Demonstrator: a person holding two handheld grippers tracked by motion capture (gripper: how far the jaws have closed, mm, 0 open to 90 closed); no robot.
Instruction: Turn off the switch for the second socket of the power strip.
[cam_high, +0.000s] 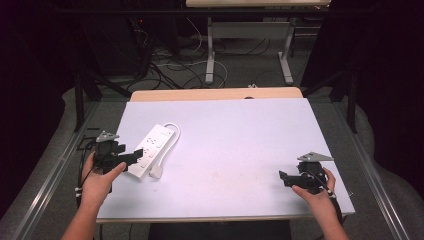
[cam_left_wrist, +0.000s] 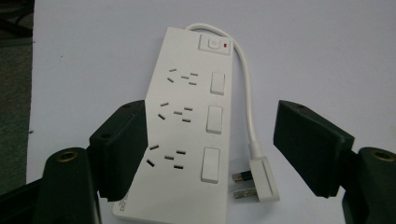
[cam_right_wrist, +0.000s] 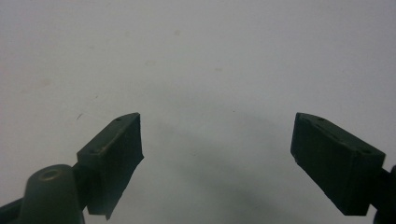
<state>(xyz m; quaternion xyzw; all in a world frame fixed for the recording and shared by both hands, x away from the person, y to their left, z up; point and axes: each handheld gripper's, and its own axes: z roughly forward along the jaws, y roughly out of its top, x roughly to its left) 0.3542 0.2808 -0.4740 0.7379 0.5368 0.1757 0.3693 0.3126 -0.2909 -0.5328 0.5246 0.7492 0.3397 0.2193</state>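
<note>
Revealing three rocker switches (cam_left_wrist: 214, 119) on the power strip (cam_left_wrist: 187, 140), left gripper (cam_left_wrist: 212, 149) astride.

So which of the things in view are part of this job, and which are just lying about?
In the job:
- power strip with its cord and plug
- left gripper, jaws open around it

Lying about:
- right gripper, open over bare table
- floor cables

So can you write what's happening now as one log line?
left gripper: open over white plastic power strip, plug between jaws | right gripper: open above pale table sheet, idle
</note>
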